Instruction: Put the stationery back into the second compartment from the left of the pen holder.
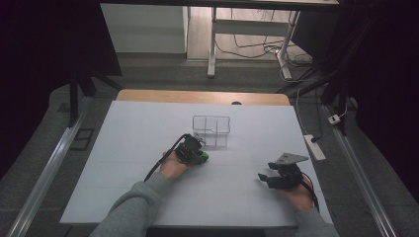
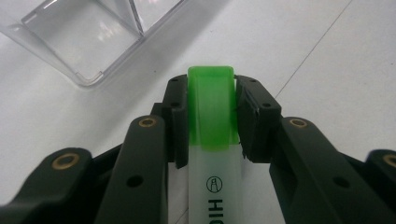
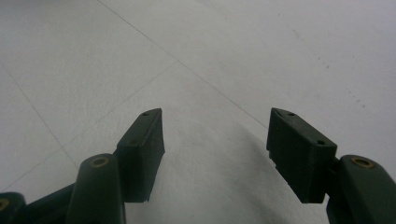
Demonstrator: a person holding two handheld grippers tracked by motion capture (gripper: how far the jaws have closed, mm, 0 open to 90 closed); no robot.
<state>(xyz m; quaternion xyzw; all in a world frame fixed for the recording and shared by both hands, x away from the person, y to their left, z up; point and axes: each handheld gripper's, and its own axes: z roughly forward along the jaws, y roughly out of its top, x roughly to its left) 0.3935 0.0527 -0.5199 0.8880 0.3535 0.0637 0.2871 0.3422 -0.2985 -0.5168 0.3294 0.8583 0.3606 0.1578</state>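
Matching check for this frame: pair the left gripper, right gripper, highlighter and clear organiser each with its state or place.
1. left gripper
2. right gripper
3. highlighter
4. clear organiser

A. stands beyond the held thing, nothing in it
B. jaws apart over bare table cover
C. green cap clamped between black pads
D. shut on a marker

Pairs: 1-D, 2-B, 3-C, 4-A

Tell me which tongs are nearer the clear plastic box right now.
Left. The left tongs, shut on the green highlighter, sit just in front of the clear box. The right tongs rest open, off toward the table's near right.
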